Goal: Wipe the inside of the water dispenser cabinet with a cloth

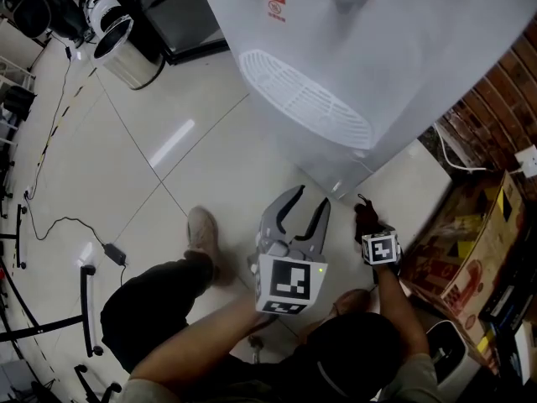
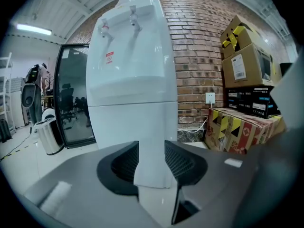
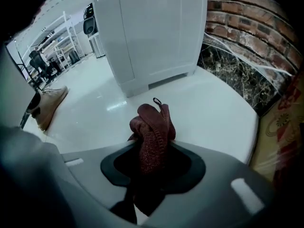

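So there's one dispenser (image 2: 133,80), dead centre in my left claw's view. It's got two taps (image 2: 118,23) up top and one red label (image 2: 109,57) with print too small to read. My left claw (image 2: 151,151) is roughly half open with nothing in it. My right claw (image 3: 152,151) is clamped on the one dark red cloth (image 3: 152,127), lower centre of its view, above the floor (image 3: 213,108) near the dispenser's base. Boxes (image 2: 247,70) are stacked at the right.

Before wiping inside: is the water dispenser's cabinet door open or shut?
Shut. The cabinet door sits flush on the water dispenser; no interior shows.
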### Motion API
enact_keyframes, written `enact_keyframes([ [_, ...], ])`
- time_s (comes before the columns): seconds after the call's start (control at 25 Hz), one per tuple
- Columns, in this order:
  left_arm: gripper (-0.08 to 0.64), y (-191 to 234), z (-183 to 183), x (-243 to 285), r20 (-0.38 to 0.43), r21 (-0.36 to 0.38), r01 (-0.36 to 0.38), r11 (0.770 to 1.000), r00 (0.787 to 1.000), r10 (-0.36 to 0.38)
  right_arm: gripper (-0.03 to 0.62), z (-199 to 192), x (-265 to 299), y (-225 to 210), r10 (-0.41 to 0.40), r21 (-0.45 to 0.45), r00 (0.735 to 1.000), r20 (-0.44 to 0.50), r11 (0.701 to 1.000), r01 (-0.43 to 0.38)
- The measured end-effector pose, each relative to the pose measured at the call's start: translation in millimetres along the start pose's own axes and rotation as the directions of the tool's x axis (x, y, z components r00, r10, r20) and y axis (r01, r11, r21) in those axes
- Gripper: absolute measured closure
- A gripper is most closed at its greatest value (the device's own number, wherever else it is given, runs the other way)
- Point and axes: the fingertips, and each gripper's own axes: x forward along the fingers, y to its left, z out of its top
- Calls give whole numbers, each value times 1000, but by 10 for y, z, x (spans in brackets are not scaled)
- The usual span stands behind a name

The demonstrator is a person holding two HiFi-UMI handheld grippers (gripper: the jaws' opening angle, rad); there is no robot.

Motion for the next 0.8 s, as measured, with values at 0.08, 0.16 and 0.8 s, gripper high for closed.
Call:
enact_keyframes([
  [0.08, 400, -28, 42, -5, 6, -4, 4, 1000, 1000, -4, 474, -10, -45, -1, 10, 9, 1000, -7, 1000, -10],
  [0.16, 400, -45, 91, -10, 11, -3, 5, 1000, 1000, -5, 486, 38, -171, 14, 27, 23, 1000, 2, 999, -27],
  [0.8, 354, -394, 486, -3, 41, 29, -29, 999, 999, 28, 488, 1498, -3095, -275, -28, 18, 884, 466, 1000, 22],
])
